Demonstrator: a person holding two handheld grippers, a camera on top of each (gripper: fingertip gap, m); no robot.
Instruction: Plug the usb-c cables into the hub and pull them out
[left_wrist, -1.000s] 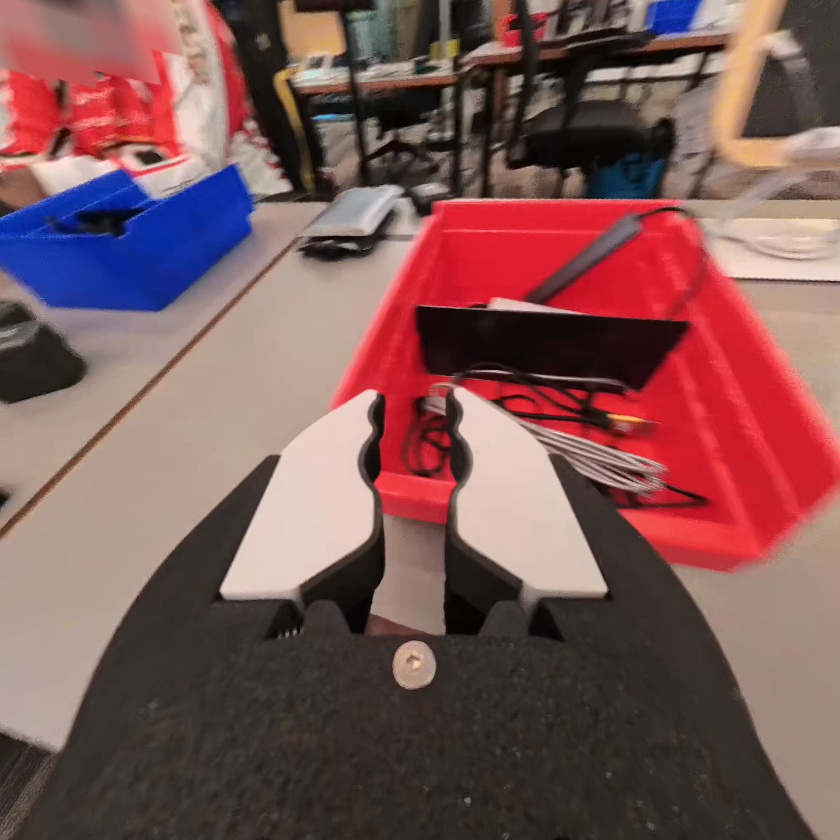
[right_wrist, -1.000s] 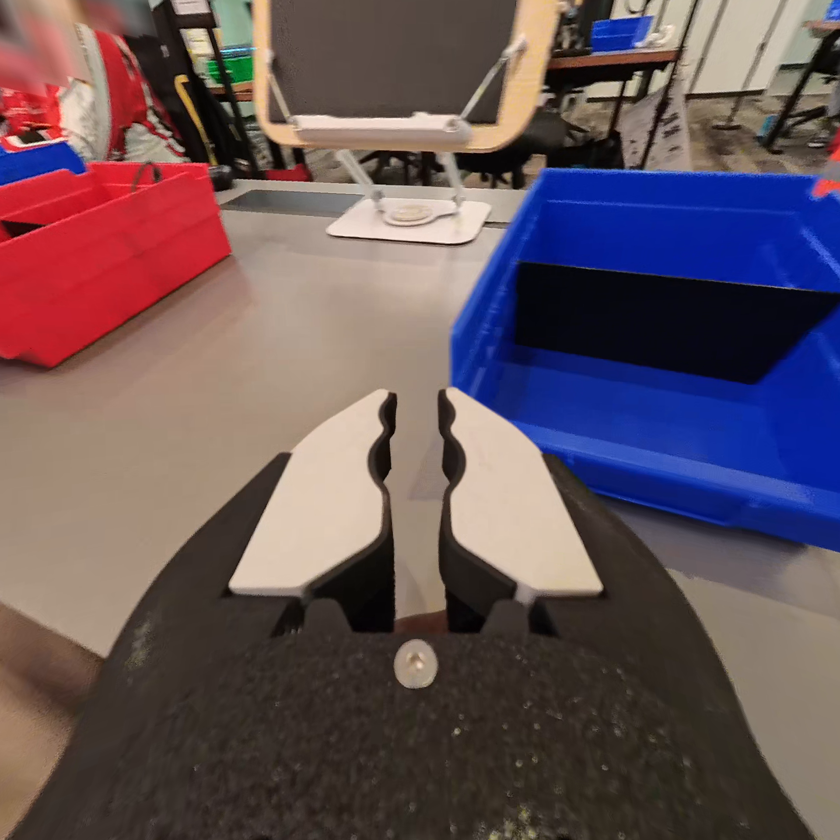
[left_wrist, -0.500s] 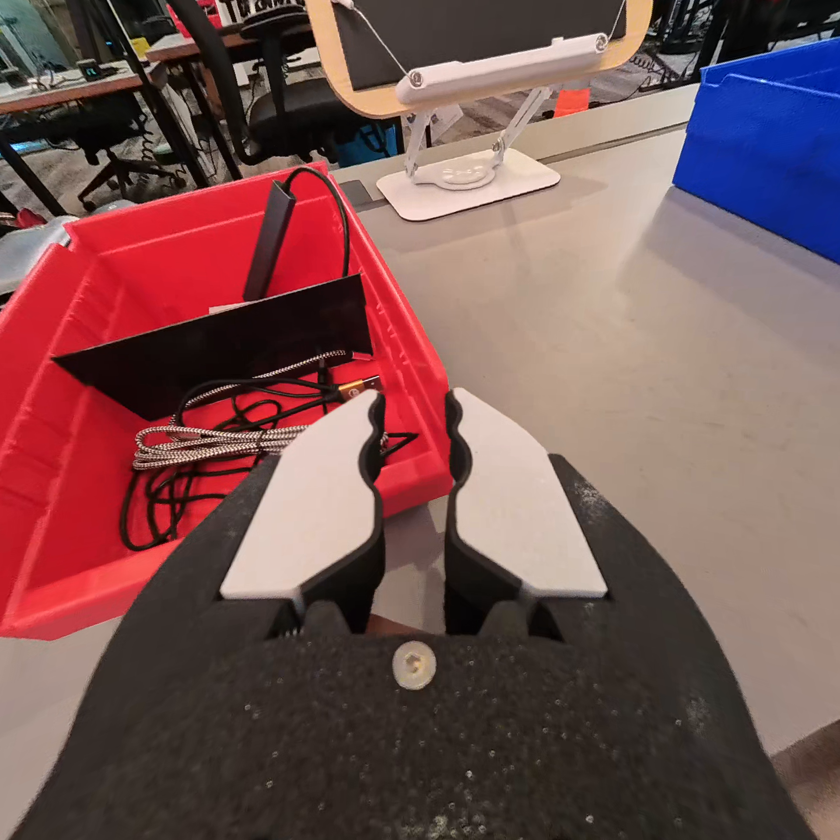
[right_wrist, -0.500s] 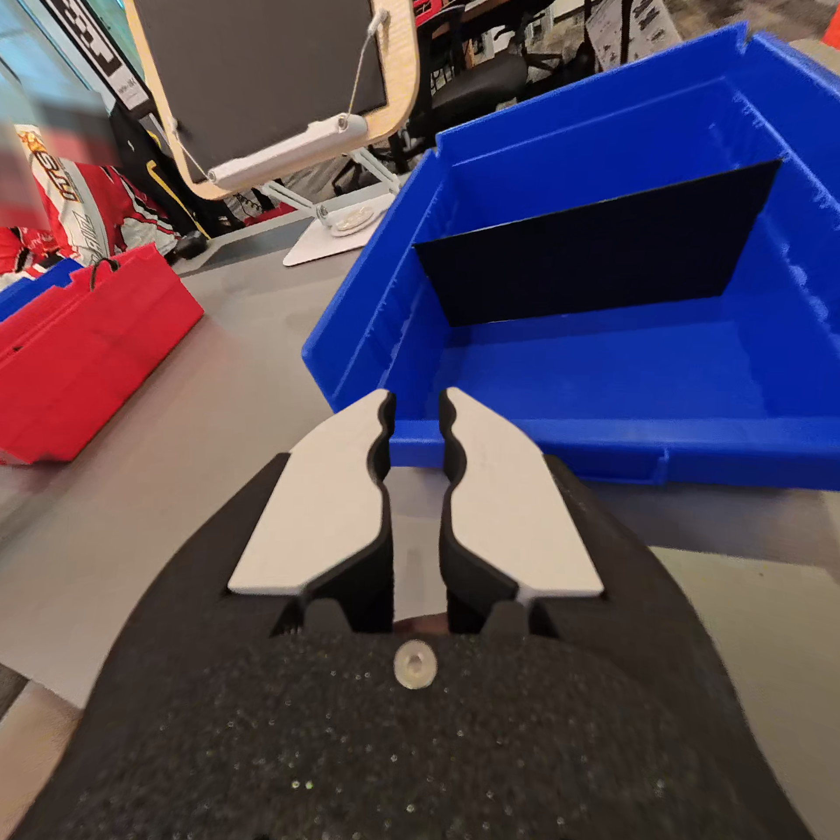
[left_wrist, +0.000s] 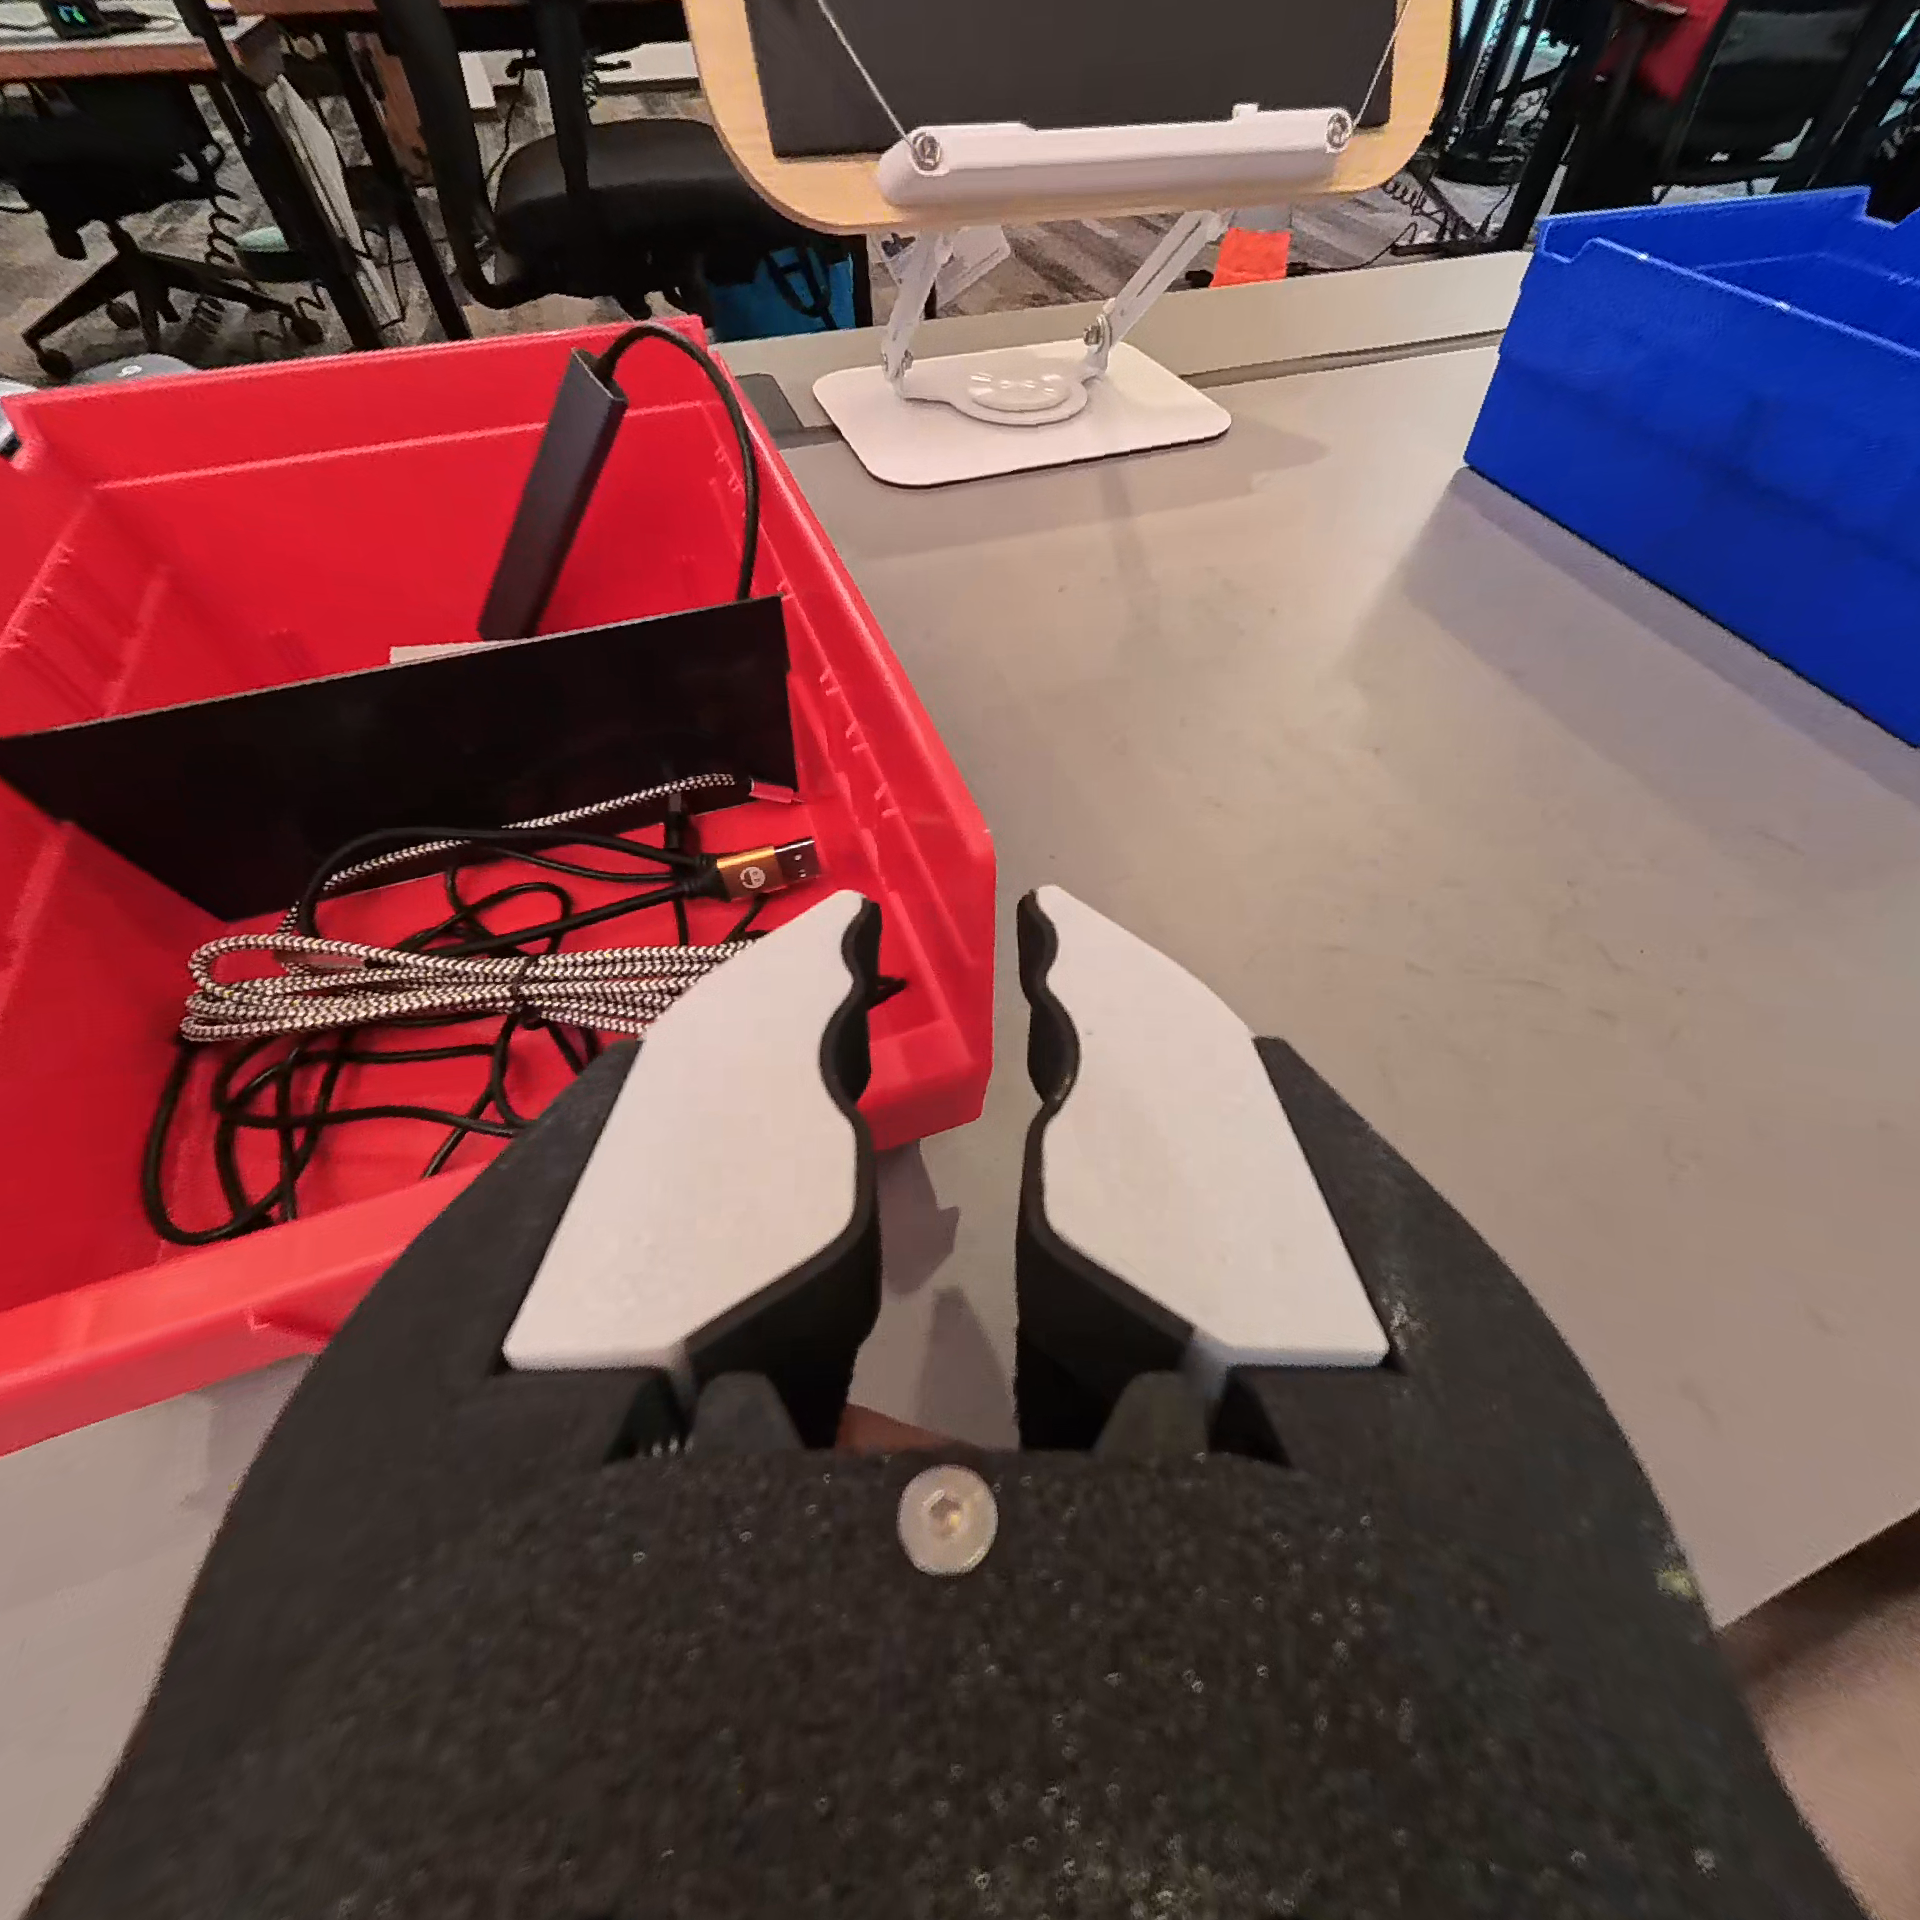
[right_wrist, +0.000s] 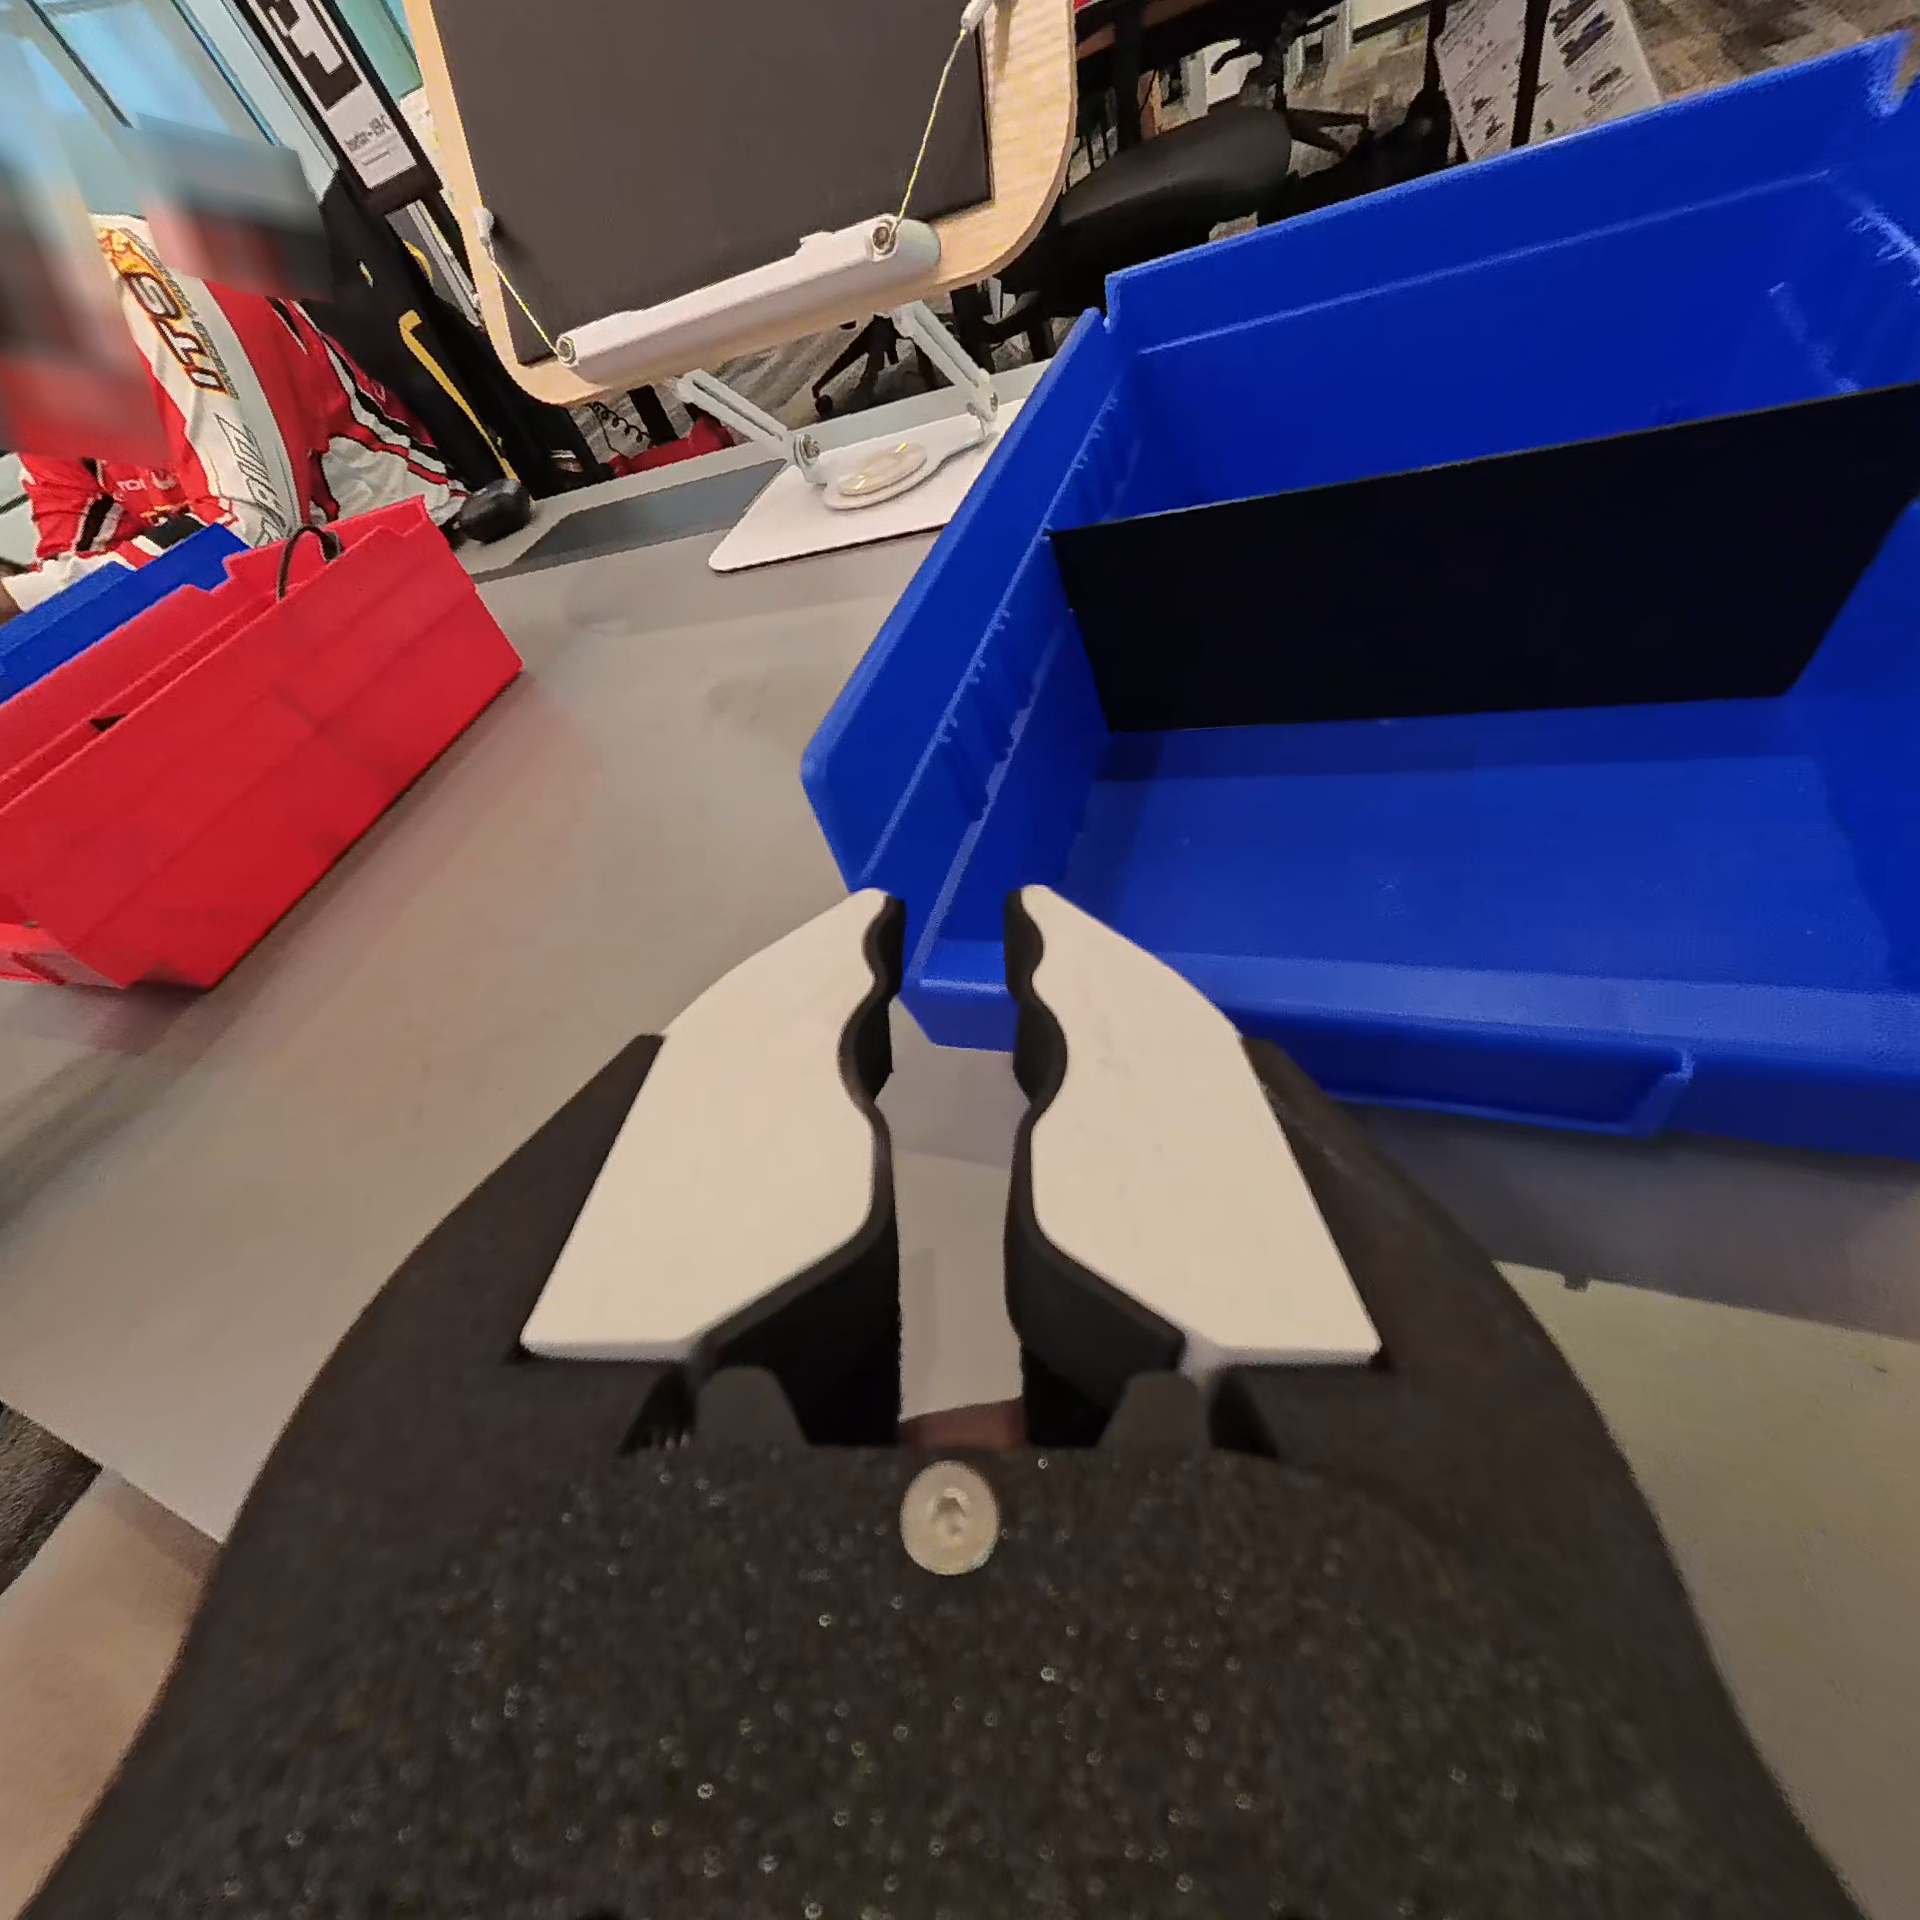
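- Left gripper (left_wrist: 943, 914): broad black body with a grainy, foam-like surface speckled with pale flecks, flaring wide toward the camera.
- Two pale grey flat-topped fingers (left_wrist: 717, 1143), tapering forward, black wavy-edged pads along the inner faces.
- One round silver hex-socket screw (left_wrist: 947, 1521) set centrally behind the finger roots.
- Right gripper (right_wrist: 954, 912): same black speckled body, same shape.
- Light grey fingers (right_wrist: 1164, 1164) with scalloped black inner edges.
- Matching silver screw (right_wrist: 949, 1529) at the middle.
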